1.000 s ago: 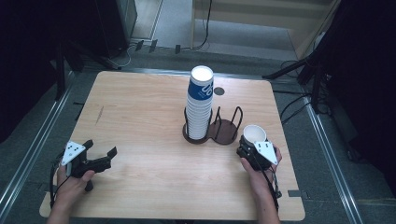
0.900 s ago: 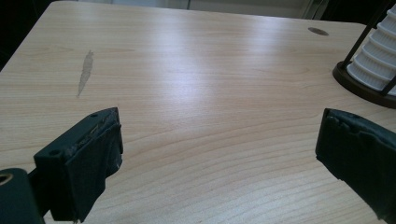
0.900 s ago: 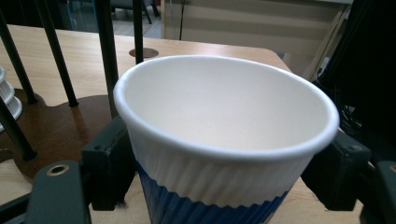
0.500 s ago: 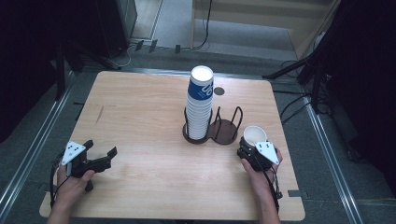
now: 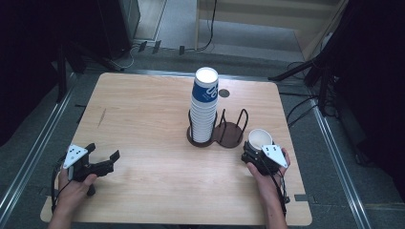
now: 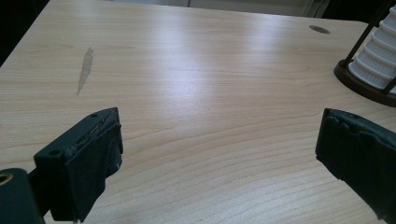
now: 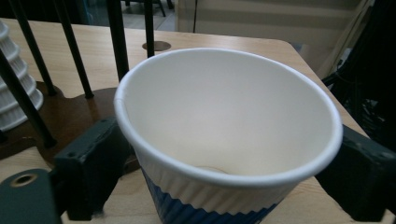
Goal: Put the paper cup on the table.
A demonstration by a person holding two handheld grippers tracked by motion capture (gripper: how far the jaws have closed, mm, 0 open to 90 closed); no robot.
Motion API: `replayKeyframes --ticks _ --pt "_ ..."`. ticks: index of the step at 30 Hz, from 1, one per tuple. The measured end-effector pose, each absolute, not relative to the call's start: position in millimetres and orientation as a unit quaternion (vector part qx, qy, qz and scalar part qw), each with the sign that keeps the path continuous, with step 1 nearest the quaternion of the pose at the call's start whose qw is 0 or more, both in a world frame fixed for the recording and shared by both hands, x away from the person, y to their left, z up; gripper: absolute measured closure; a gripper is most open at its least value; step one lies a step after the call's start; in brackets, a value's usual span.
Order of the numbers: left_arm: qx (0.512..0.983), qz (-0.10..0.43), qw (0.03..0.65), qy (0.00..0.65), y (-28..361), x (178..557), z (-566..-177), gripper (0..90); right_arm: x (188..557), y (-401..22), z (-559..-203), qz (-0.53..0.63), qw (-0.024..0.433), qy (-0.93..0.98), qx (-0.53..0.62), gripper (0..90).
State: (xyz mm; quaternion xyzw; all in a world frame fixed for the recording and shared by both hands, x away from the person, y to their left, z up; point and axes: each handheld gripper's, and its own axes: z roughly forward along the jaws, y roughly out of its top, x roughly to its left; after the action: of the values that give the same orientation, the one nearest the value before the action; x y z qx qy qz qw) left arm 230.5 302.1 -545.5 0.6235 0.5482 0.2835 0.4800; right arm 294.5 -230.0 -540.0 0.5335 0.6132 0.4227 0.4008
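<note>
Close to the table's near right corner, the right gripper (image 5: 257,153) grips a single paper cup (image 5: 260,139), a jaw pressed to each side; the cup stands mouth up, white inside with a blue band low on its ribbed wall, and appears empty. Just left of this cup sits a dark two-ring cup holder (image 5: 220,134), its left ring bearing a tall stack of cups (image 5: 204,106). Far left of the holder, the left gripper (image 5: 102,165) rests with jaws spread wide over the bare wooden table (image 5: 143,119).
</note>
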Motion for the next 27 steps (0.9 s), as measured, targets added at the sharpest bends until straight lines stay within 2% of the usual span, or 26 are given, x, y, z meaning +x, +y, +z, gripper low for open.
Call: replayKeyframes --ticks 4,10,27 --pt "0.624 0.283 0.479 0.549 301.8 230.5 -545.5 1.4 292.0 -231.1 -536.9 0.429 0.398 0.616 0.527 3.3" --pt "0.625 0.284 0.477 0.549 301.6 230.7 -545.8 1.4 288.3 -234.0 -532.1 0.438 0.392 0.612 0.529 1.8" --pt "0.626 0.284 0.476 0.548 300.8 230.9 -546.5 1.4 273.2 -238.6 -519.0 0.449 0.397 0.607 0.521 1.4"
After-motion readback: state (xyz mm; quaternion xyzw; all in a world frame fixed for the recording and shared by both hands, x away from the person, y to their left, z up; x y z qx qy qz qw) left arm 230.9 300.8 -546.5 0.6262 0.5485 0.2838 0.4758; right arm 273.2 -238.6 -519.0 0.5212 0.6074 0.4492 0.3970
